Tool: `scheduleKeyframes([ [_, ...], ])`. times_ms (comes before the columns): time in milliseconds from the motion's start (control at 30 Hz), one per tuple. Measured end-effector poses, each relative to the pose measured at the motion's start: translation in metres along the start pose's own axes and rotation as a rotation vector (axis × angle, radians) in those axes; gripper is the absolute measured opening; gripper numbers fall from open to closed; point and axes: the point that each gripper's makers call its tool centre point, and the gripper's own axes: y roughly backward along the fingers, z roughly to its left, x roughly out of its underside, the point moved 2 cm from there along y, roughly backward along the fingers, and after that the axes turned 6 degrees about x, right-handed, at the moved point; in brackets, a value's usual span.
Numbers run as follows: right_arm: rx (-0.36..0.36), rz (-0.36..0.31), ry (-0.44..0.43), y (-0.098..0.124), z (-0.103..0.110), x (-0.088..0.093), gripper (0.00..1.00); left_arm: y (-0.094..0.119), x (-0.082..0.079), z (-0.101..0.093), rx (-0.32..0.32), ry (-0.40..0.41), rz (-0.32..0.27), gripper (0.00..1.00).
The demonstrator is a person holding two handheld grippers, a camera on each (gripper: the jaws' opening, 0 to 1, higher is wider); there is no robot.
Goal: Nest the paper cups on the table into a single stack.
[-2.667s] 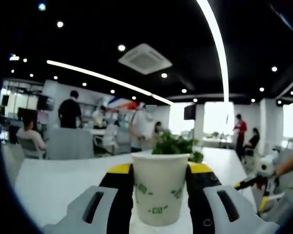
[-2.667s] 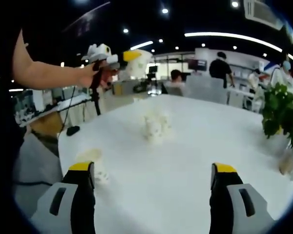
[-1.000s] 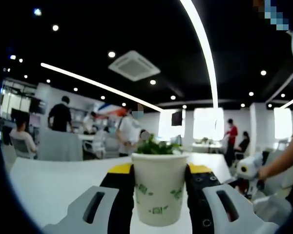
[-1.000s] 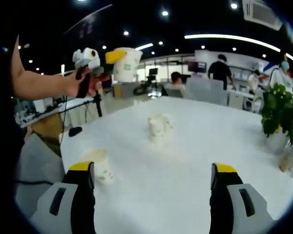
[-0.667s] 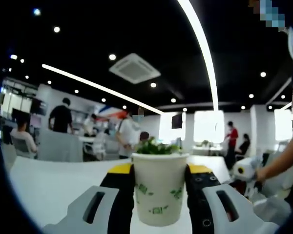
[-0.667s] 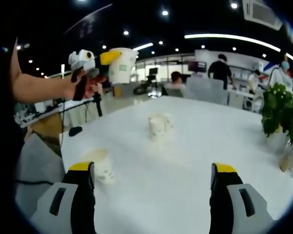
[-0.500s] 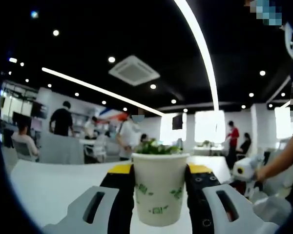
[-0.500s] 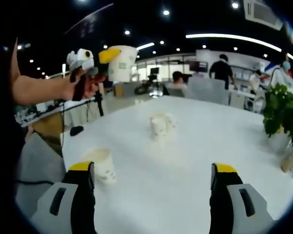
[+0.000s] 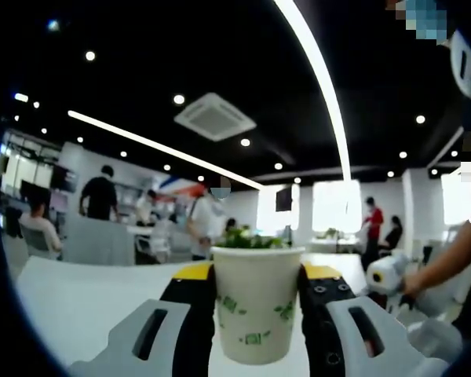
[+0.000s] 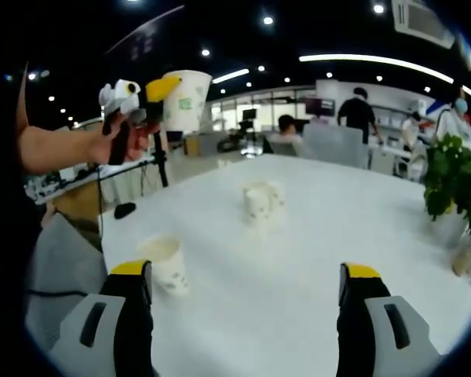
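Note:
My left gripper [image 9: 256, 276] is shut on a white paper cup [image 9: 256, 302] with green print, held upright well above the white table [image 9: 86, 298]. In the right gripper view that same left gripper [image 10: 161, 90] shows at upper left in a person's hand, with the paper cup [image 10: 186, 100] in its jaws. My right gripper [image 10: 247, 275] is open with nothing between its jaws, low over the table [image 10: 322, 236]. A single paper cup [image 10: 166, 263] stands just beyond its left jaw. Two more cups [image 10: 261, 202] stand close together in the table's middle.
A potted green plant [image 10: 451, 188] and a small glass [image 10: 463, 259] sit at the table's right edge. Behind the held cup are the plant's leaves [image 9: 247, 238]. Chairs, desks and several people fill the office beyond. A black cable lies off the table's left edge.
The left gripper with its cup has drifted left and slightly up in the right gripper view. The right gripper's view has crept closer to the near single cup.

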Motion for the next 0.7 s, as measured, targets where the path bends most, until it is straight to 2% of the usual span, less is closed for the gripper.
scheduleKeyframes([
  [233, -0.004, -0.001, 0.004, 0.0, 0.002, -0.001, 0.97, 0.002, -0.002, -0.008, -0.004, 0.015, -0.02, 0.4],
  [700, -0.013, 0.003, 0.013, 0.002, 0.006, -0.001, 0.97, 0.004, 0.007, -0.031, 0.018, 0.041, -0.017, 0.39],
])
